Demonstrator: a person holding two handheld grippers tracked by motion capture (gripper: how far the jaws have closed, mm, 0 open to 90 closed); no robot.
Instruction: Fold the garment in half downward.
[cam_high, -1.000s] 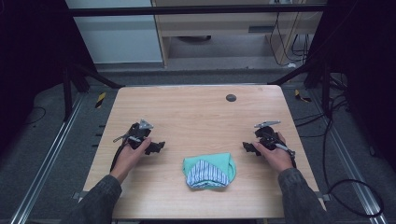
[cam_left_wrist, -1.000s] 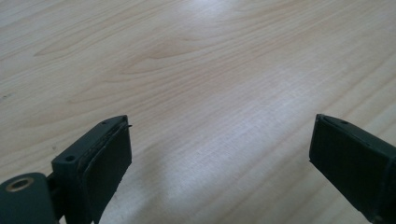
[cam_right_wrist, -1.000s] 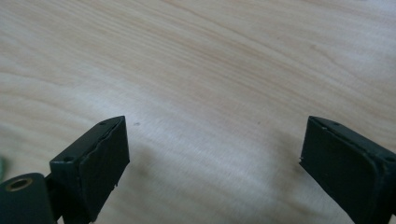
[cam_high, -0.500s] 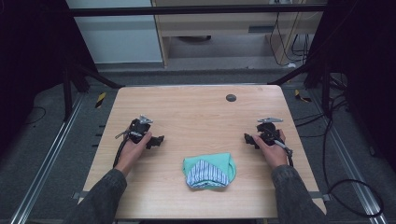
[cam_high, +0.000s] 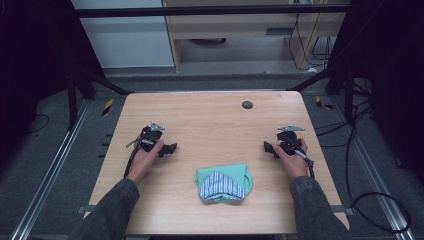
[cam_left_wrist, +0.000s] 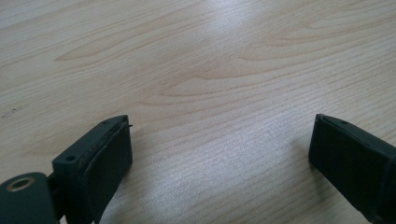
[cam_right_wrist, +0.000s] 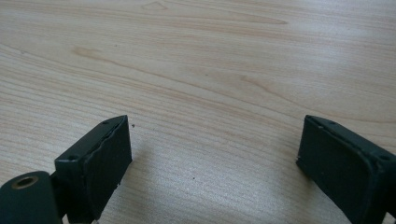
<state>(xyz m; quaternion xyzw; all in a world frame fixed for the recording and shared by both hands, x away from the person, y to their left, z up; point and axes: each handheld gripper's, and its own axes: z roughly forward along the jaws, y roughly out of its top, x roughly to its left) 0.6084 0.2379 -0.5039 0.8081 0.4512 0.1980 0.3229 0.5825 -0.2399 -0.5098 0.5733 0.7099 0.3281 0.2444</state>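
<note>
A folded green cloth (cam_high: 224, 183) with a blue-and-white striped part lies near the front edge of the wooden table (cam_high: 210, 120), between my two hands. My left gripper (cam_high: 170, 149) rests low on the table to the cloth's left, jaws wide apart. In the left gripper view the left gripper (cam_left_wrist: 219, 154) has only bare wood between its black pads (cam_left_wrist: 109, 158). My right gripper (cam_high: 267, 148) sits to the cloth's right, jaws also spread. In the right gripper view the right gripper (cam_right_wrist: 212, 154) holds nothing, with wood grain between its pads (cam_right_wrist: 107, 161).
A small dark round hole (cam_high: 247, 104) marks the table's far middle. Metal frame rails run along both sides of the table, and cables trail on the floor at the right. A pale cabinet (cam_high: 125, 35) stands beyond the far edge.
Both hands have drawn a little apart from the cloth, the left one sliding slightly left and lower onto the table. The cloth has not moved.
</note>
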